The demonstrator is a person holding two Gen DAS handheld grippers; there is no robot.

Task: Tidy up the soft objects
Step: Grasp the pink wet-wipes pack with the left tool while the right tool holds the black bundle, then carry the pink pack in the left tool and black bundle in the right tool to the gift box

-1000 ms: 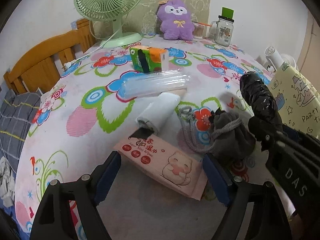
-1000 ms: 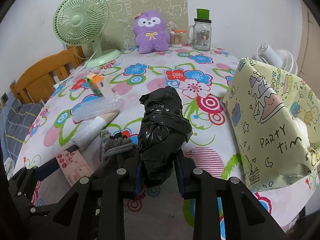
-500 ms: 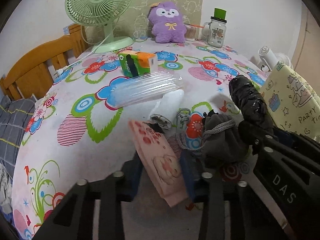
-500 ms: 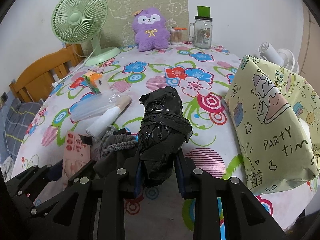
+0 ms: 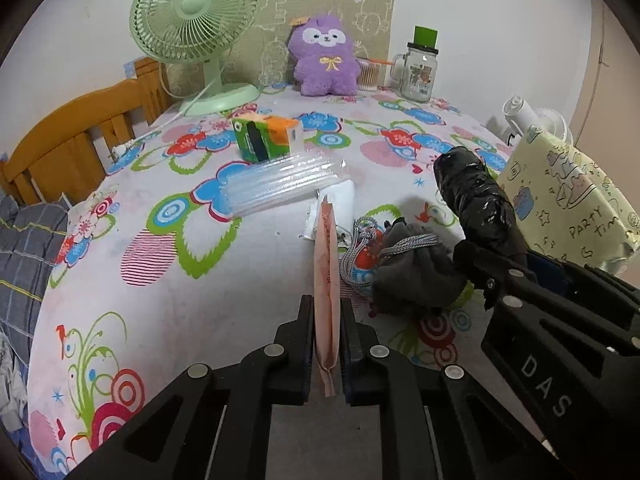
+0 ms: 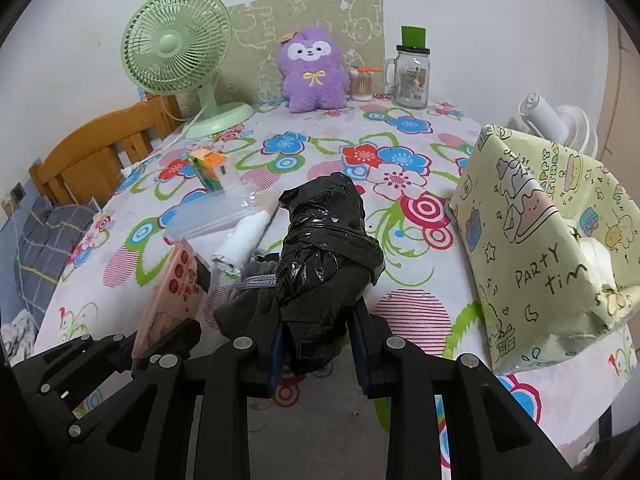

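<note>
My left gripper (image 5: 326, 320) is shut on a pink wet-wipes pack (image 5: 327, 280), held on edge above the flowered tablecloth; the pack also shows in the right wrist view (image 6: 170, 292). My right gripper (image 6: 318, 344) is shut on a black plastic-wrapped bundle (image 6: 324, 252), which also shows in the left wrist view (image 5: 476, 196). A grey drawstring pouch (image 5: 416, 272) lies between the two grippers. A white roll (image 5: 334, 208), a clear plastic sleeve (image 5: 276, 188) and a green-orange tissue box (image 5: 266, 136) lie beyond. A purple plush toy (image 5: 324, 60) sits at the back.
A yellow "Party time" gift bag (image 6: 540, 232) stands at the right. A green desk fan (image 5: 196, 28), a glass jar with a green lid (image 5: 420, 68) and a cotton-swab tub (image 6: 362, 84) stand at the back. A wooden chair (image 5: 68, 148) is at the left edge.
My left gripper closed on the pink wipes pack, lifted it and turned it on edge. My right gripper kept hold of the black bundle with little movement.
</note>
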